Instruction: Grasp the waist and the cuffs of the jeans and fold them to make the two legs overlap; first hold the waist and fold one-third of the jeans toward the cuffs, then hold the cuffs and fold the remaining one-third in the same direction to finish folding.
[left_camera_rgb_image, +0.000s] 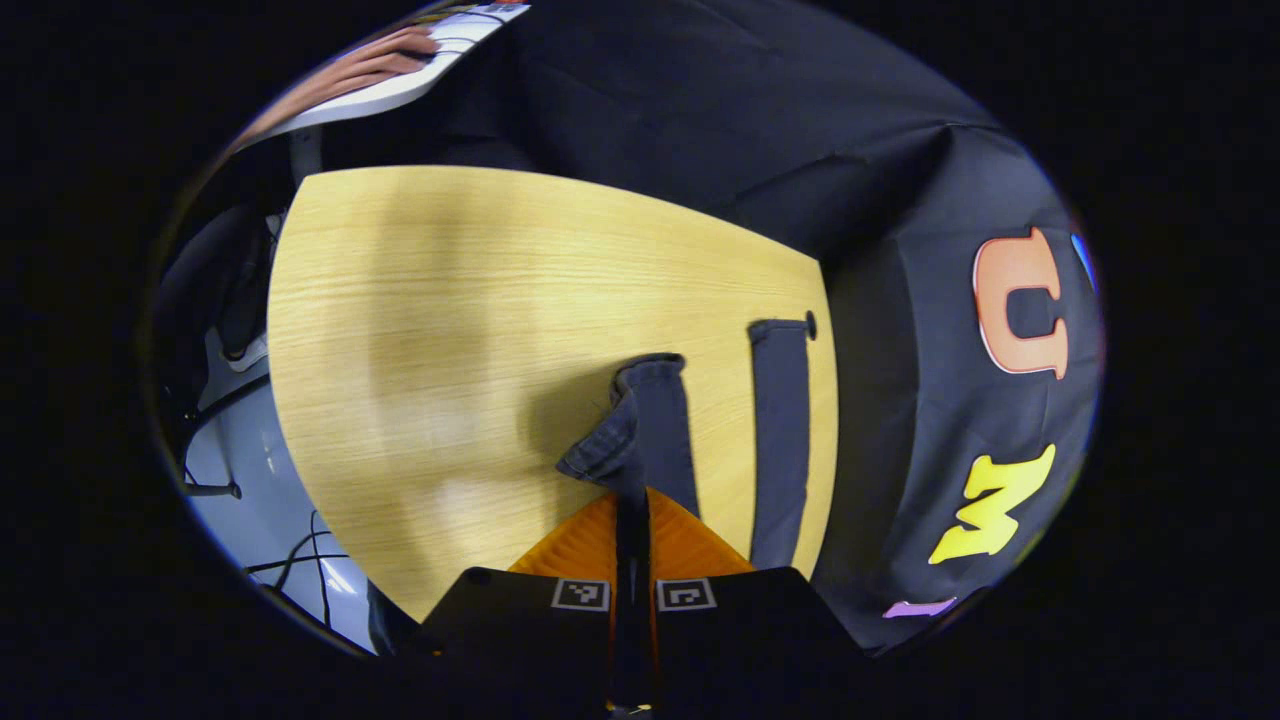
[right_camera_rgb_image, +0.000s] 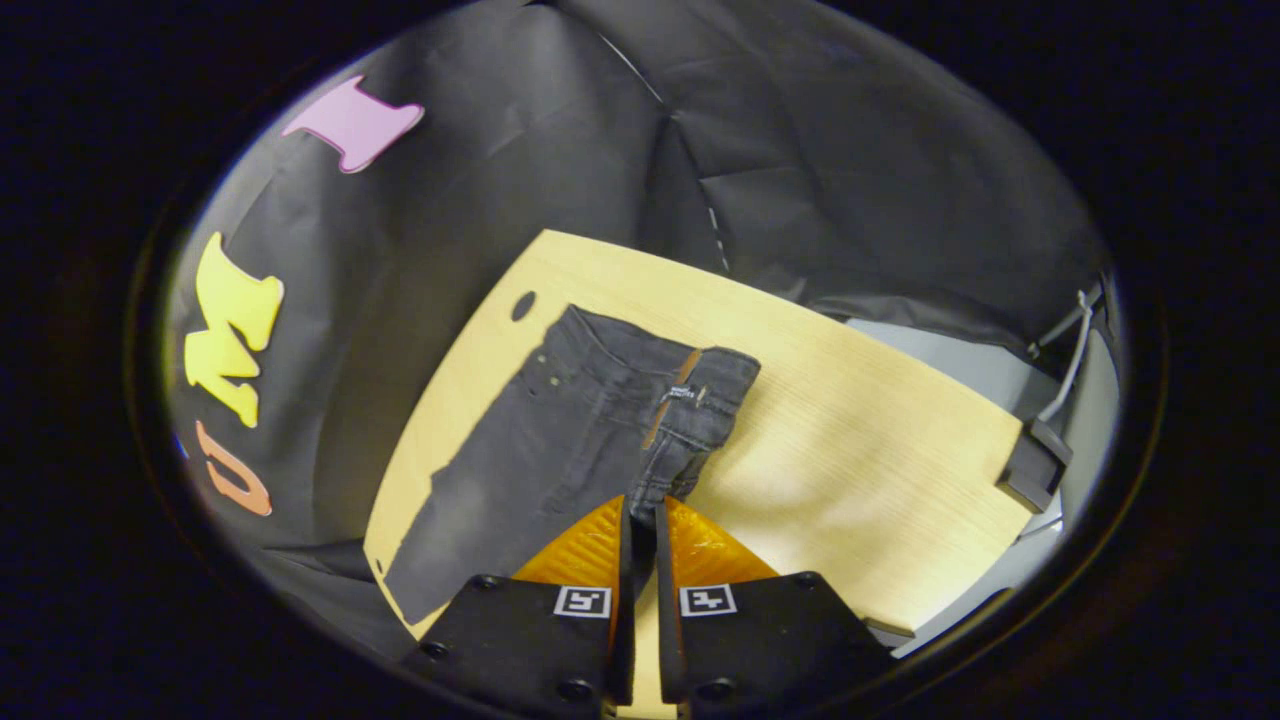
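The tabletop (right_camera_rgb_image: 850, 450), pale wood, stretches ahead of both tools. On it lie the dark jeans (right_camera_rgb_image: 560, 430): in the right gripper view the seat and upper legs spread flat ahead and to the left of the right hand-held gripper (right_camera_rgb_image: 640, 520), with the waist (right_camera_rgb_image: 700, 395) partly lifted and bunched just beyond its tips. In the left gripper view, one leg lies flat to the right of the left hand-held gripper (left_camera_rgb_image: 632, 500), ending in a cuff (left_camera_rgb_image: 780, 332), while the other cuff (left_camera_rgb_image: 645, 375) rises crumpled directly in front of it.

Denim like this should handle as a soft, fairly heavy cloth: it will sag and drag on the wood, not slip, and nothing is fragile. The thick hems at waist and cuff look the soundest places to pinch.

Both tools stand nearly closed. The left hand-held gripper's fingers (left_camera_rgb_image: 590, 545) clamp the raised leg near its cuff; the right hand-held gripper's fingers (right_camera_rgb_image: 580, 550) pinch the waist fabric.
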